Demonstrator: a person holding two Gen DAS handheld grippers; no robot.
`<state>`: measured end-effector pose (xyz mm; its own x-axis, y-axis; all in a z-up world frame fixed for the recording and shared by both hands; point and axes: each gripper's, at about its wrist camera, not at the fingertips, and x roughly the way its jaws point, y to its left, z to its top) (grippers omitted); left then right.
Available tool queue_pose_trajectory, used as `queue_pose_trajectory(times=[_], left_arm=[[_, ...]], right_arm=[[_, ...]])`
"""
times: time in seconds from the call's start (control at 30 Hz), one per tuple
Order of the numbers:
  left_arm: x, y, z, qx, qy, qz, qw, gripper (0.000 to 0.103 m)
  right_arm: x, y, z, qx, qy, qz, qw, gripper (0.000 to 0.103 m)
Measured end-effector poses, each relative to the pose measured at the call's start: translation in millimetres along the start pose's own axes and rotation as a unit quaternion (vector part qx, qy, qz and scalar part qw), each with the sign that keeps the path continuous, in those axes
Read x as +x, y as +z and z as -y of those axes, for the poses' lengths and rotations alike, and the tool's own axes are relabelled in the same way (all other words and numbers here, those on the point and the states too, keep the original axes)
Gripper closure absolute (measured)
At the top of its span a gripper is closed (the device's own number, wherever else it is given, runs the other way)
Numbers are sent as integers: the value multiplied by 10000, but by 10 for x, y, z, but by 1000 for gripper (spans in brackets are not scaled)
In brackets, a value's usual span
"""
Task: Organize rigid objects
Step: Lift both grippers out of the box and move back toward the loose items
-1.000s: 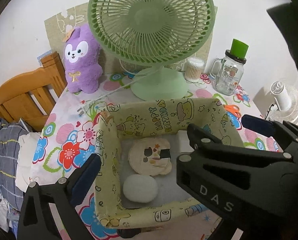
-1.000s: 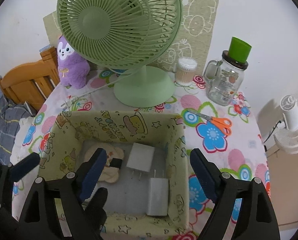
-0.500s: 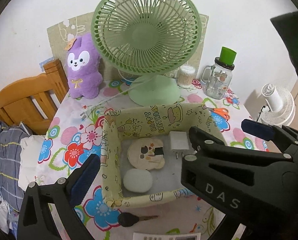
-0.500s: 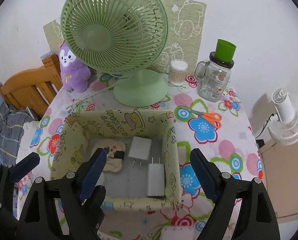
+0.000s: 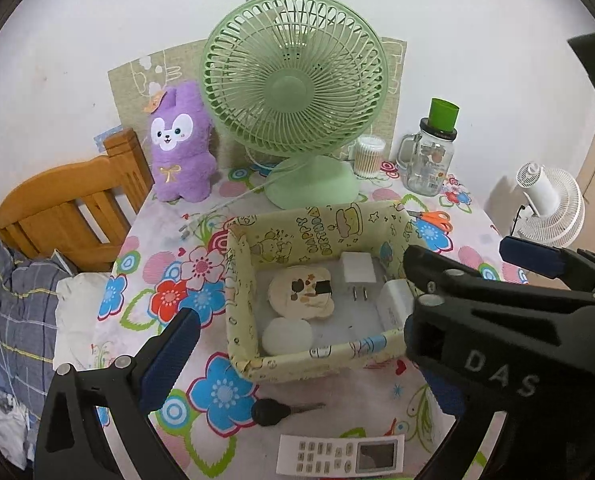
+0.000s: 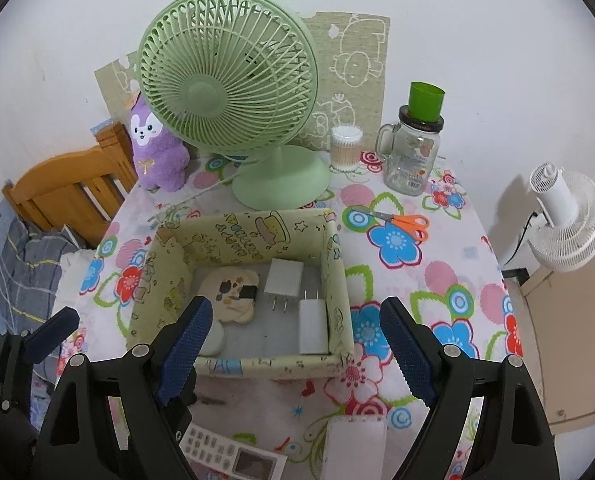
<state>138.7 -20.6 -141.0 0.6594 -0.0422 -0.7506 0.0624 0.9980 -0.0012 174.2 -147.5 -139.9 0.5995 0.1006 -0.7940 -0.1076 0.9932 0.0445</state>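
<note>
Chargers, two white plug-in ones (image 6: 284, 278) (image 6: 312, 326), lay flat inside the cartoon-printed storage box (image 6: 339, 280) at the middle of the flowered tablecloth (image 6: 449, 280), beside a beige bear-shaped case (image 6: 229, 294) and a pale round thing (image 5: 286, 336) too plain to name. Outside the box, near its front wall, a black-headed key (image 5: 271, 411), a white remote control (image 5: 339, 455) and a white rectangular object (image 6: 355, 446) lay loose. The right gripper (image 6: 297, 350) hung above the box's front edge with its jaws wide apart and nothing between them; the left gripper (image 5: 297, 312) hovered likewise, spread and empty, its right finger hidden behind the other tool. Judging by what lay unsorted, the step in hand was picking the next loose piece. To do it well, one claw should drop squarely over the remote or key, straddle its narrow sides, close firmly, then clear the box wall before releasing into the free floor space. Behind stood a green desk fan (image 6: 233, 84), a purple plush toy (image 6: 153, 152), a cotton-swab tub (image 6: 346, 148), a handled glass jar (image 6: 411, 156) and orange scissors (image 6: 401, 222).
</note>
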Motion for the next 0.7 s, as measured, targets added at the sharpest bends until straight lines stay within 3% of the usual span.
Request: queue_pose_trajectory(times=[0.2, 0.7], left_arm=[[-131, -63, -11, 21, -18, 46, 10000, 0], [-454, -190, -45, -46, -87, 140, 9999, 0]], right_arm=[[-174, -55, 36, 90, -62, 119, 9999, 8], [-567, -180, 67, 113, -156, 307, 9993, 7]])
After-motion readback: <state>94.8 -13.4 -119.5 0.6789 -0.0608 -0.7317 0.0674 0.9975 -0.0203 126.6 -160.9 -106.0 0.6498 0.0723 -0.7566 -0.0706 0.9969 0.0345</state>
